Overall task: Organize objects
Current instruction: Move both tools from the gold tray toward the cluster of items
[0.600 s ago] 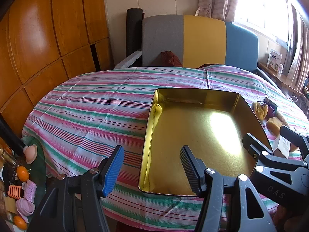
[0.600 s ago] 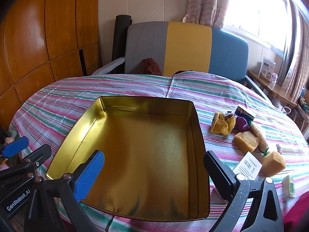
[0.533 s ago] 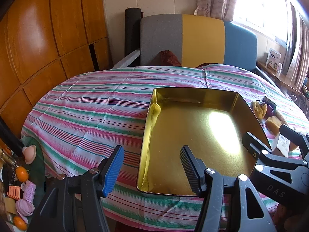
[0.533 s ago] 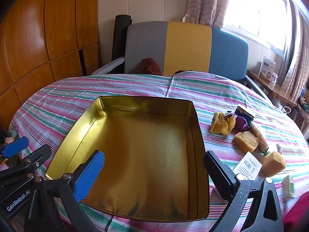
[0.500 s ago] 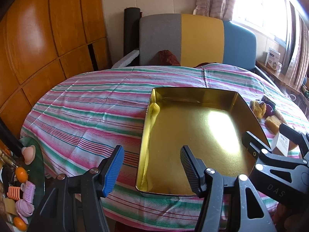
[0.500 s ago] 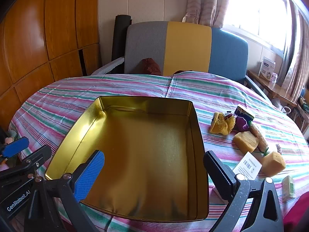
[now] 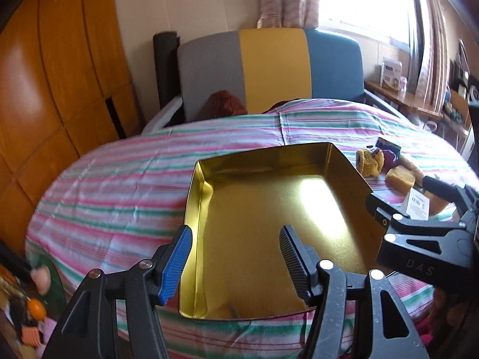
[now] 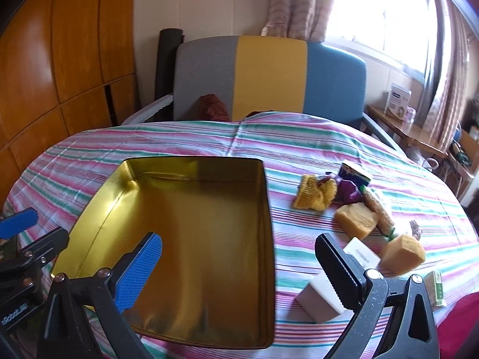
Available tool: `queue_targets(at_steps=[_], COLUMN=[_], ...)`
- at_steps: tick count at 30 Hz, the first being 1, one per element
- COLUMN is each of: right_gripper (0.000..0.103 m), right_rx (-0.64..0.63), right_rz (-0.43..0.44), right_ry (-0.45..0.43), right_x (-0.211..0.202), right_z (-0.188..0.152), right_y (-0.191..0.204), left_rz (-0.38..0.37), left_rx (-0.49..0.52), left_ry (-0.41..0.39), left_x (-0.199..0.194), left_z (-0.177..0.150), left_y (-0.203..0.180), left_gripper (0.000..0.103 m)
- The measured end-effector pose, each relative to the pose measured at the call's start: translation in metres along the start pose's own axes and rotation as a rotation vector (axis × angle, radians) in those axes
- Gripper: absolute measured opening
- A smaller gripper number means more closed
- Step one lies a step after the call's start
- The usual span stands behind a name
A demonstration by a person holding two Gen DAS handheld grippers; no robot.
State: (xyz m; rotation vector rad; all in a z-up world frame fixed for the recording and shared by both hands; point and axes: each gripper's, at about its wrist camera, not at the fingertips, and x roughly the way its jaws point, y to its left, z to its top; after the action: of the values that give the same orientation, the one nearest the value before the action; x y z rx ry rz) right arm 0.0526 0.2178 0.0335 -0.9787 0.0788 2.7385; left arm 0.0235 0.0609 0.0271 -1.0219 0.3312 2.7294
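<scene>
An empty gold metal tray point(image 7: 344, 161) point(image 8: 269, 209) lies on the striped tablecloth. To its right lie a yellow net pouch point(image 8: 314, 193), a purple packet point(image 8: 350, 190), two tan sponge blocks point(image 8: 356, 220) point(image 8: 402, 254), a white box point(image 8: 326, 296) and a small green packet point(image 8: 437, 288). My left gripper point(image 7: 235, 261) is open and empty above the tray's near left corner. My right gripper point(image 8: 239, 272) is open and empty over the tray's near right edge, its right finger beside the white box.
A grey, yellow and blue chair point(image 8: 269, 77) stands behind the round table. Wooden panels point(image 8: 60, 59) fill the left wall. A low side surface at the lower left holds small pink and orange items point(image 7: 33, 305). A shelf with a box point(image 8: 398, 98) is at the right.
Both grippers have swung to the right, so the tray sits further left in each view. The right gripper has come closer to the white box. Both jaws stay open.
</scene>
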Motion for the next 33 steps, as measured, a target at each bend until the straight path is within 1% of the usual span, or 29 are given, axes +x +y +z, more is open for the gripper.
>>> queue_targets(at_steps=[2, 5, 8, 11, 15, 16, 18, 20, 21, 22, 26, 29, 30, 33], right_gripper=[0.103, 0.103, 0.103, 0.103, 0.103, 0.103, 0.103, 0.103, 0.103, 0.103, 0.103, 0.103, 0.103, 0.103], right_rx=[0.011, 0.028, 0.05, 0.08, 0.115, 0.123, 0.14, 0.165, 0.179, 0.192, 0.278, 0.319, 0.331, 0.374], right_rz=[-0.009, -0.024, -0.047, -0.079, -0.124, -0.133, -0.145, -0.149, -0.151, -0.153, -0.167, -0.208, -0.222, -0.246], right_ry=[0.002, 0.002, 0.004, 0.007, 0.007, 0.008, 0.013, 0.019, 0.021, 0.024, 0.054, 0.076, 0.084, 0.107], right_x=[0.0, -0.001, -0.002, -0.003, -0.006, -0.007, -0.009, -0.012, -0.014, -0.016, -0.022, -0.023, -0.024, -0.023], right_z=[0.0, 0.002, 0.004, 0.005, 0.006, 0.006, 0.006, 0.006, 0.006, 0.006, 0.002, -0.004, -0.006, -0.015], right_y=[-0.007, -0.021, -0.037, -0.057, -0.084, -0.09, -0.103, -0.118, -0.127, -0.135, -0.18, -0.211, -0.221, -0.249], left_rz=[0.004, -0.021, -0.062, -0.123, -0.188, -0.204, -0.204, -0.2, -0.209, -0.246, -0.39, -0.457, -0.479, -0.524], left_rx=[0.025, 0.047, 0.066, 0.075, 0.094, 0.101, 0.116, 0.165, 0.189, 0.211, 0.226, 0.252, 0.261, 0.306], left_ry=[-0.003, -0.008, -0.009, -0.005, 0.009, 0.022, 0.045, 0.042, 0.039, 0.042, 0.069, 0.083, 0.091, 0.107], left_x=[0.001, 0.002, 0.003, 0.006, 0.009, 0.011, 0.014, 0.015, 0.015, 0.015, 0.016, 0.017, 0.018, 0.02], left_z=[0.005, 0.01, 0.015, 0.017, 0.019, 0.019, 0.018, 0.017, 0.016, 0.016, 0.019, 0.023, 0.025, 0.03], left_y=[-0.009, -0.018, -0.027, -0.039, -0.052, -0.057, -0.064, -0.077, -0.084, -0.092, -0.107, -0.121, -0.127, -0.148], left_gripper=[0.061, 0.061, 0.061, 0.062, 0.064, 0.064, 0.064, 0.064, 0.064, 0.064, 0.064, 0.065, 0.068, 0.068])
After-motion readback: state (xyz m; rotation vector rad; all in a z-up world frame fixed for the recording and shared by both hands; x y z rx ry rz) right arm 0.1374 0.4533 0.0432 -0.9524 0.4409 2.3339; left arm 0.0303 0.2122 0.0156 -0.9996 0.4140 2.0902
